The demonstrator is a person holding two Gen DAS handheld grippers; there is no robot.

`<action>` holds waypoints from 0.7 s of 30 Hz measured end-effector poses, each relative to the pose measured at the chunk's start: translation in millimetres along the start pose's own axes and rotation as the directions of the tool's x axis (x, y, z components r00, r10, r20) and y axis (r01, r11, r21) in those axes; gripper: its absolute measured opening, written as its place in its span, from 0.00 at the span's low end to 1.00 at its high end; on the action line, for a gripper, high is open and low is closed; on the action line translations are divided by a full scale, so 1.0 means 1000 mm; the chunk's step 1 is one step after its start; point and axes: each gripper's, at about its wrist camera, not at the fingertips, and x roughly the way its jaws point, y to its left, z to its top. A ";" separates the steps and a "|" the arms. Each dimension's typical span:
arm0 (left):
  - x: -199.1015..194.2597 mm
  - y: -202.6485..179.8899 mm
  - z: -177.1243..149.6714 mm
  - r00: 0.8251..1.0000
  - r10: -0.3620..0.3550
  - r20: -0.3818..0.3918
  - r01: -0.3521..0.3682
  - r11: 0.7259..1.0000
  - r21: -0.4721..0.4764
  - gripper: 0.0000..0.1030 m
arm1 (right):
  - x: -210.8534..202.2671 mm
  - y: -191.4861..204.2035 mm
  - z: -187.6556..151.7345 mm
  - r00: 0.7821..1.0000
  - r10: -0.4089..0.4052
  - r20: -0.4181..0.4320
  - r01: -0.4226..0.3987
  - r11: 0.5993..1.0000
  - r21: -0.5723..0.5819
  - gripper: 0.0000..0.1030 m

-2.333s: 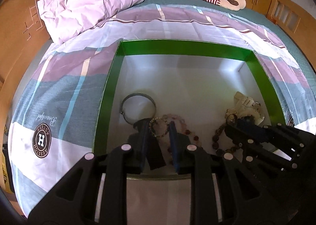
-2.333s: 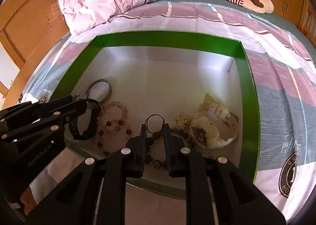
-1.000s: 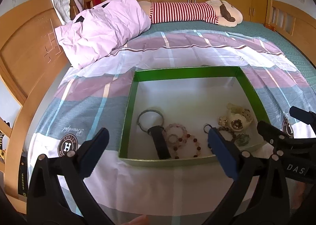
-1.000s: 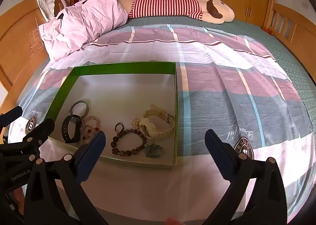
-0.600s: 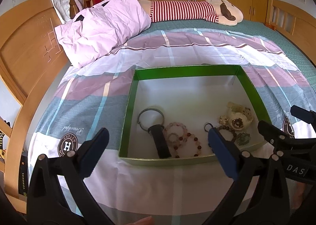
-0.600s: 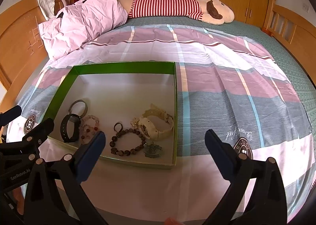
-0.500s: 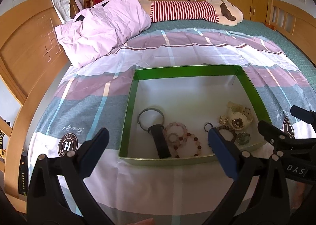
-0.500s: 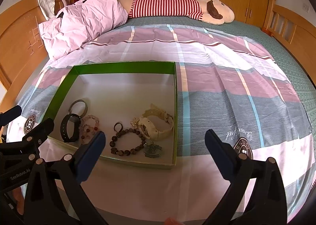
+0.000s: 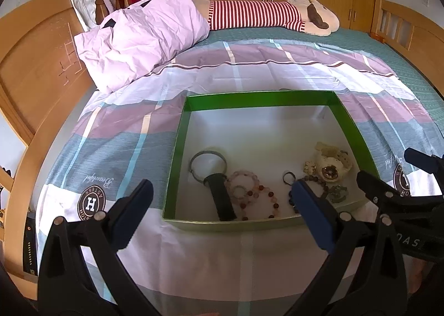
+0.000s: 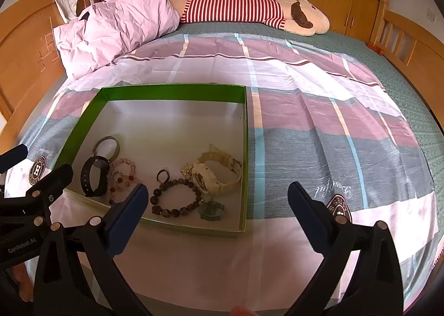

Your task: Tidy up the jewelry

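Observation:
A green-walled box [image 9: 179, 133] [image 10: 245, 133] with a white floor lies on the bed. Inside sit a grey bangle [image 9: 207, 164] [image 10: 106, 146], a black band [image 9: 220, 196] [image 10: 93, 176], pink and red bead bracelets [image 9: 254, 191] [image 10: 122, 174], a dark bead bracelet [image 10: 176, 198], a small ring [image 10: 162, 176], a cream watch [image 9: 331, 162] [image 10: 217, 173] and a green pendant [image 10: 212, 209]. My left gripper [image 9: 222, 214] hangs open above the box's near edge. My right gripper [image 10: 217, 213] is open too, near the box's front right corner. Neither holds anything.
The bed has a striped pink, grey and white cover [image 10: 319, 110]. A lilac pillow [image 9: 138, 35] and a striped plush toy [image 9: 266, 15] lie at the far end. A wooden headboard [image 9: 33, 66] stands left, wardrobes behind.
Over 2.3 s both grippers opened wide and drew back from the jewelry in the box, up and toward the bed's near edge. In the last second nothing visibly moved.

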 end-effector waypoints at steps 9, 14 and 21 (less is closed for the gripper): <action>0.002 0.000 0.001 1.000 -0.001 -0.011 0.001 1.000 0.003 0.98 | 0.001 0.001 -0.001 1.000 -0.003 -0.005 0.003 1.000 -0.001 0.97; 0.004 -0.001 0.000 1.000 -0.004 -0.024 0.004 1.000 -0.002 0.98 | 0.002 0.001 0.000 1.000 -0.005 -0.007 0.005 1.000 -0.001 0.97; 0.002 -0.003 0.000 1.000 0.012 0.001 -0.012 1.000 0.009 0.98 | 0.002 0.000 -0.001 1.000 -0.002 -0.006 0.002 1.000 0.008 0.97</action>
